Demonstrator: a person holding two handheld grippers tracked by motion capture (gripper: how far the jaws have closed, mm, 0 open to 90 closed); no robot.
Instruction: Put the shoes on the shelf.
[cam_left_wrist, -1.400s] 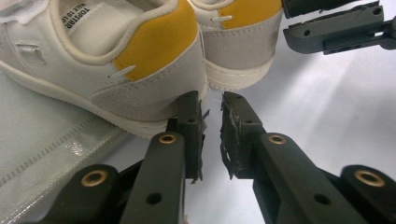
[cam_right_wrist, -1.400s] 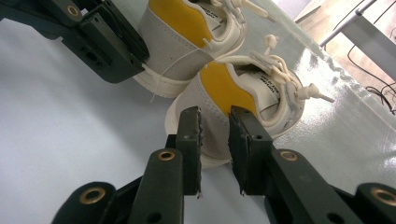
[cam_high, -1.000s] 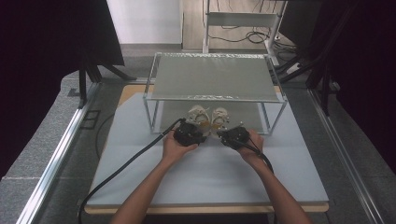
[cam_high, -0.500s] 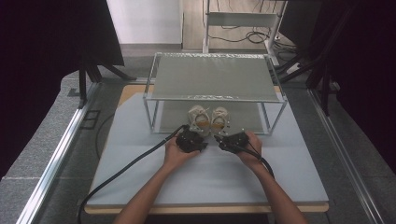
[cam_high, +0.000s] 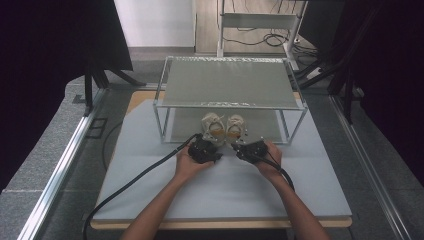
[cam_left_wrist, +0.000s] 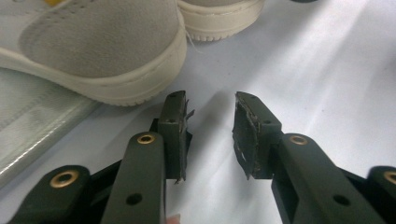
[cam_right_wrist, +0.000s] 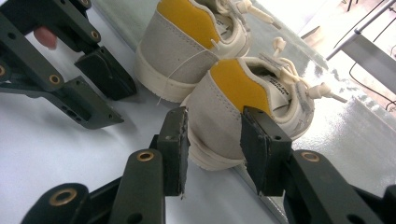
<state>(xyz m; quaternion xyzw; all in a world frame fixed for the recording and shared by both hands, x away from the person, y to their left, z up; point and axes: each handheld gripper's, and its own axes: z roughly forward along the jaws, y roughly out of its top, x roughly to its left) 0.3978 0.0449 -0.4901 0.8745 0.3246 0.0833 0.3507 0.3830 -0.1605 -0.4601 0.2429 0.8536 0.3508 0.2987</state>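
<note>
Now, suede shoes (cam_high: 222, 127), ribbed soles, frosted shelf (cam_high: 227, 89)

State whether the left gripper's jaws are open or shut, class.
Open. The left gripper has just been opening; its pads stand apart over bare table, nothing between them.

The high view looked forward and down over the counter (cam_high: 150, 190) from above. Each gripper view sat low and close, facing the two shoes (cam_high: 222, 128); all three shared their heels.

Black grippers (cam_high: 202, 149), brass rivets, trailing black cables (cam_high: 135, 182)
</note>
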